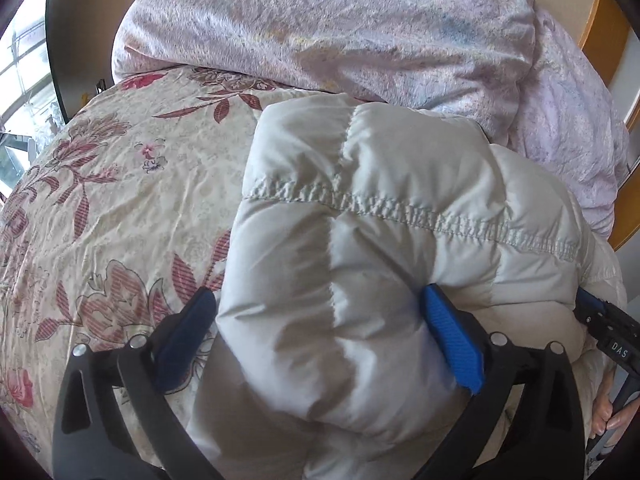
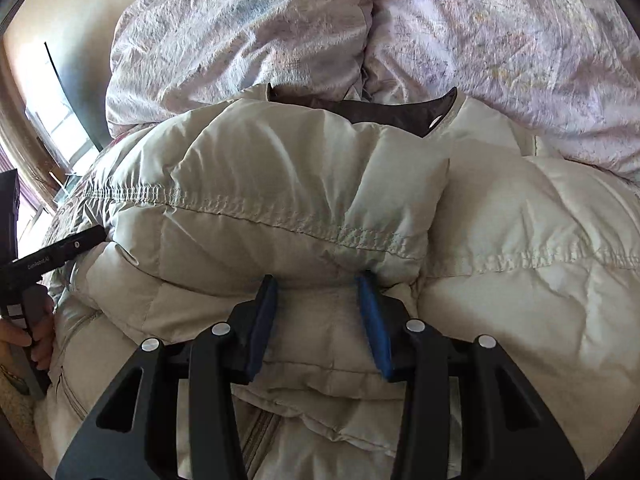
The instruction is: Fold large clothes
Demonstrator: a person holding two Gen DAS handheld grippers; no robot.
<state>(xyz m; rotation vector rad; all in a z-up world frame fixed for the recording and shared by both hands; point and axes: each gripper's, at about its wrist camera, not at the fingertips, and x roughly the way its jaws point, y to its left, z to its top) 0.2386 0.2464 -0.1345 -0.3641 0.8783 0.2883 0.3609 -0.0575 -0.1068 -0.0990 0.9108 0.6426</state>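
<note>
mid-fold: left gripper (image 1: 316,336) wide open astride the puffy off-white quilted down jacket (image 1: 372,216), pads not pressing; right gripper (image 2: 320,320) pinching a jacket fold.
jacket bunched centre frame on floral bedsheet (image 1: 120,184); 1 fold over, flattening + more folds prob left.

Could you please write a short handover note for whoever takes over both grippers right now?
Left gripper: jaws wide, straddling a puffy fold of the cream down jacket; no firm pinch visible.
Right gripper: jaws partly closed on a bunched ridge of the jacket.
Jacket lies on the floral bedsheet, a lilac duvet behind it.
Done: one part is folded over the body.
Left: flatten and finish the fold.
</note>
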